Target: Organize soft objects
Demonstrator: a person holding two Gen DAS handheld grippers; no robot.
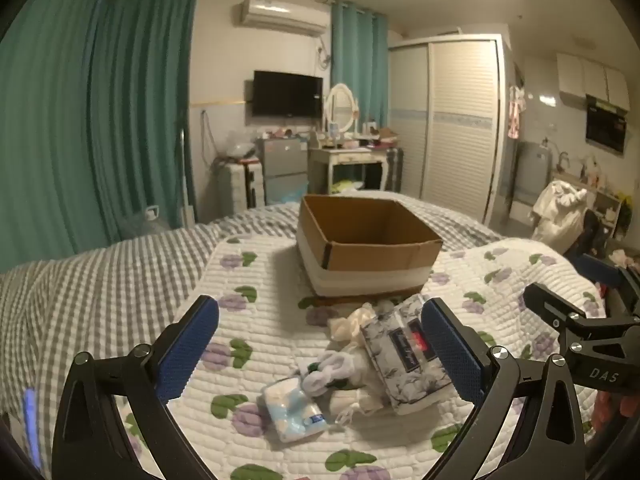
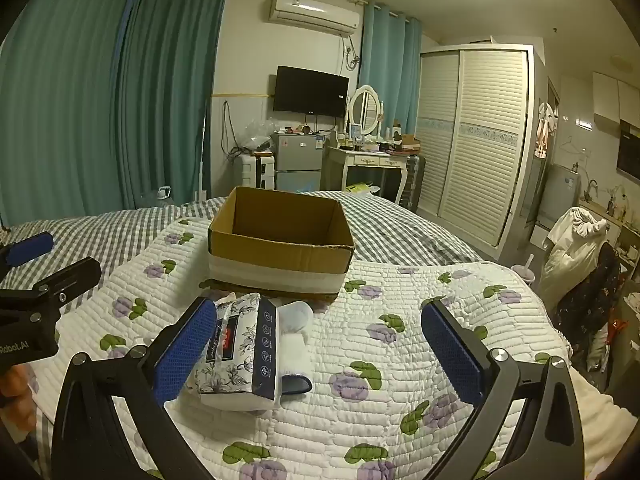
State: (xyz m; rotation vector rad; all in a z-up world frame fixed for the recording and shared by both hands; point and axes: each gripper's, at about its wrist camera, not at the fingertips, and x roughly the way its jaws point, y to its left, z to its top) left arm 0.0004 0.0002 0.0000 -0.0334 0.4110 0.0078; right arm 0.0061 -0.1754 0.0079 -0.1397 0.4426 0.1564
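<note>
A pile of soft things lies on the flowered quilt (image 1: 260,280): a floral tissue pack (image 1: 404,356), a small blue-and-white pack (image 1: 294,410), white socks (image 1: 332,368) and a cream cloth (image 1: 348,322). My left gripper (image 1: 320,312) hovers open over the pile, its right pad beside the tissue pack, touching nothing. An open cardboard box (image 1: 368,248) stands behind the pile, with nothing showing inside it. In the right wrist view my right gripper (image 2: 320,312) is open, with the tissue pack (image 2: 236,356) by its left pad and a white sock (image 2: 296,320) beyond. Each gripper shows at the other view's edge.
A grey checked blanket (image 1: 100,280) covers the bed beyond the quilt. Teal curtains (image 1: 80,120) hang at the left. A wardrobe (image 2: 480,140), a dressing table (image 2: 372,160) and a small fridge (image 2: 298,160) stand past the bed. Clothes sit piled on a chair (image 2: 580,248) at the right.
</note>
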